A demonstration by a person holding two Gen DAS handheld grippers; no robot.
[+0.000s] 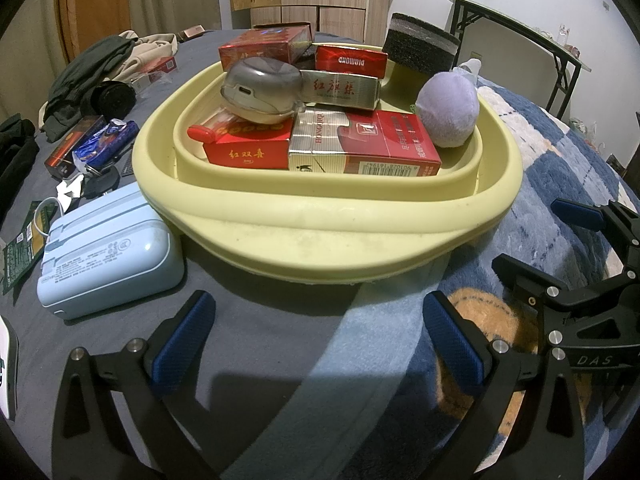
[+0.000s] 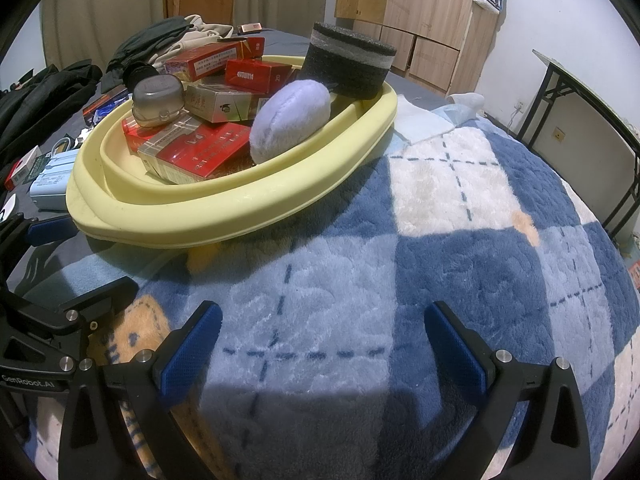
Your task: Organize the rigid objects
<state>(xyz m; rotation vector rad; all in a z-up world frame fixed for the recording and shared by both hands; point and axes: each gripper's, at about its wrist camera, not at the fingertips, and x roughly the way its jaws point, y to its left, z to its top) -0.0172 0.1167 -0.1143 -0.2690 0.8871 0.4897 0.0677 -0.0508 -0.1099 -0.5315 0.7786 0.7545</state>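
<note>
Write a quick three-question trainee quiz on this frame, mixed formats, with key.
1. True or false: the left gripper is shut on a cigarette pack.
2. Multiple choice: what sits on top of the packs in the yellow basin? A) grey earbud case B) blue power bank C) purple plush ball
3. Fill in: the right gripper hovers over the ____ blanket.

Key: 1. False, its jaws are open and hold nothing. 2. A; the power bank lies outside the basin on the grey sheet, and the ball rests at the basin's side beside the packs. 3. Blue and white plaid.
</note>
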